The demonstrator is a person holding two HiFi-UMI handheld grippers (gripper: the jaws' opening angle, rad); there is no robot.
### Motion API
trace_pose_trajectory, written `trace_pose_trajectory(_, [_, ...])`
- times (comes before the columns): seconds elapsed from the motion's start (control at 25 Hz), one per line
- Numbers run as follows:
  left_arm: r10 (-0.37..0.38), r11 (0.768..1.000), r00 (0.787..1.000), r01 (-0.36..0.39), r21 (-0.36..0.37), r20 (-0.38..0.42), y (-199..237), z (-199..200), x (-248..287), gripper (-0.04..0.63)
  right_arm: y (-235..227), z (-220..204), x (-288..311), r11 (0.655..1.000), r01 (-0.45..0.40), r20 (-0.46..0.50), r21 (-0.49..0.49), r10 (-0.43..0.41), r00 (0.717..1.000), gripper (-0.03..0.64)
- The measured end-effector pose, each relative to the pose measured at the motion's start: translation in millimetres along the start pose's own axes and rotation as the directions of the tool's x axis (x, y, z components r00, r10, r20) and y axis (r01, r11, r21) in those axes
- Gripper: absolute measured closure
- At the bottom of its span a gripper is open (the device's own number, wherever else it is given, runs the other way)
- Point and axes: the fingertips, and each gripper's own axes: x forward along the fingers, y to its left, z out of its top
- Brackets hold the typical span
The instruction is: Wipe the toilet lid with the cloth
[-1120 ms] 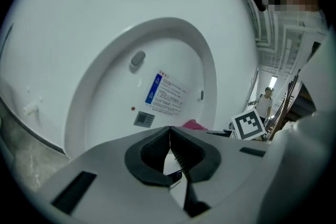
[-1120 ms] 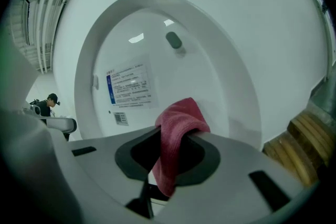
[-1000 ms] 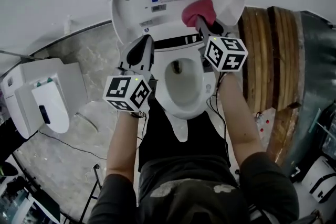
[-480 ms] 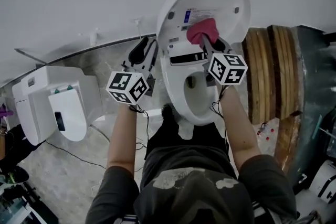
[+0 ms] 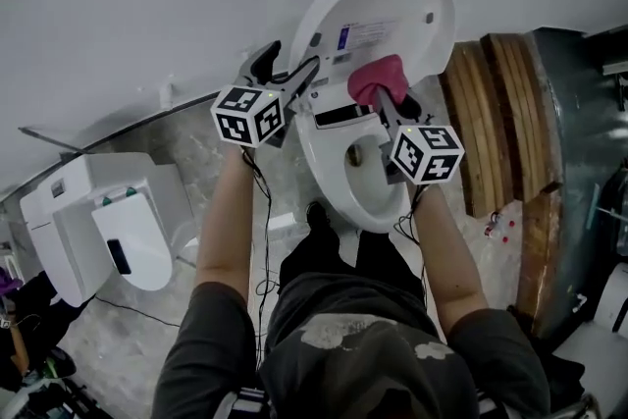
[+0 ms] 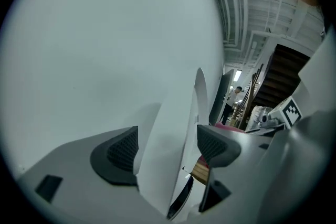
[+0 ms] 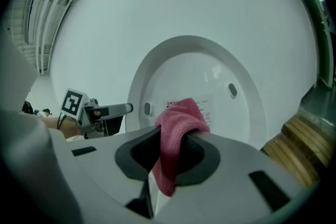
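Observation:
The white toilet lid stands raised against the wall, its inner face with a label toward me. My right gripper is shut on a pink cloth, held at the lower part of that inner face. In the right gripper view the cloth hangs folded between the jaws in front of the lid. My left gripper is at the lid's left edge with its jaws opening. In the left gripper view the lid's edge runs between the two pads, with a gap on the right side.
The toilet seat and bowl lie below the lid, between my arms. A second white toilet unit stands on the floor at the left. Stacked wooden boards lean at the right. A thin cable hangs from the left gripper.
My left gripper has risen from beside the seat to the lid's left edge and its jaws have spread. The right gripper keeps the cloth at the lid.

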Motion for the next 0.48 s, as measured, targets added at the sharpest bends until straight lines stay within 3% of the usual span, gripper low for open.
trace_pose_trajectory(0.24, [-0.045, 0.998, 0.997, 0.047, 0.035, -0.056, -9, -5, 26, 0.241, -4, -29, -3, 1.000, -0.007, -0.043, 0.003, 0.007, 0.999, 0.561])
trace_pose_trajectory(0.48, [0.014, 0.999, 0.999, -0.012, 0.053, -0.046, -22, -5, 19, 0.241, -2, -32, -18, 1.000, -0.022, -0.025, 0.013, 0.022, 0.999, 0.561])
